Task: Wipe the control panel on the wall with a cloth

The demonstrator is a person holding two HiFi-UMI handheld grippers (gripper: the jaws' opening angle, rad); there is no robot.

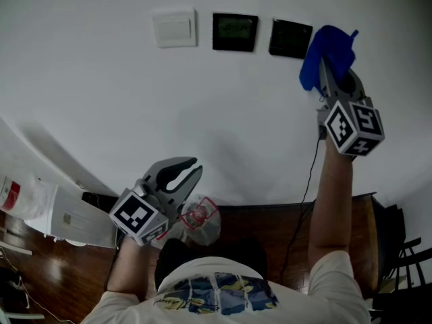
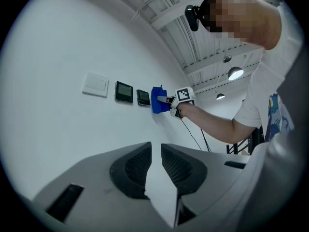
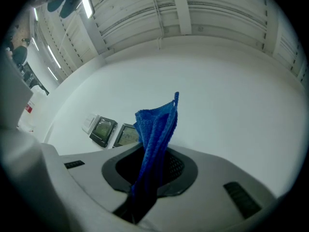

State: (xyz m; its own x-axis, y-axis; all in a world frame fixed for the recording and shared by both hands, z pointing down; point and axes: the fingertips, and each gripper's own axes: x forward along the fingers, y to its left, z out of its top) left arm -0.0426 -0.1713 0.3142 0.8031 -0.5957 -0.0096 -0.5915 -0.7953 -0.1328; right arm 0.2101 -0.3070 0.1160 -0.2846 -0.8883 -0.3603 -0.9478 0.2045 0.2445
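Low on the left of the head view, the left claw [image 1: 197, 165] is held away from the white wall [image 1: 101, 93]. Its jaws are only narrowly parted and nothing is gripped between them. It is best kept there, clear of the work.

Higher on the wall, three plates are set in a row: a white switch plate [image 1: 175, 28], a dark control panel [image 1: 235, 32] with a dim greenish display, and a second dark panel [image 1: 290, 38]. Just right of that second panel, the blue cloth [image 1: 329, 54] is raised and appears to lie against the wall, overlapping the panel's right edge. It is clamped by the right claw [image 1: 335, 76], whose jaws are closed on its lower part, so that the rest stands up as a folded bunch.

The step in hand is judged to be the carrying of the cloth leftward onto the panels. It would be done well if the claw were tilted so that a broad face of cloth, not a thin fold, is laid on the glass. Light, even pressure should be used, the hard jaws should be kept off the screens, and each panel should be crossed in overlapping strokes. Buttons could be pressed by a heavy push.

Little writing can be read. A red label [image 1: 9, 194] on the white box [image 1: 67, 214] at far left is too small to make out, as is the red print on the clear bottle [image 1: 202, 220]. Figures on the displays are not legible in any view. Only black-and-white patterns are carried by the marker cubes [image 1: 354, 128].
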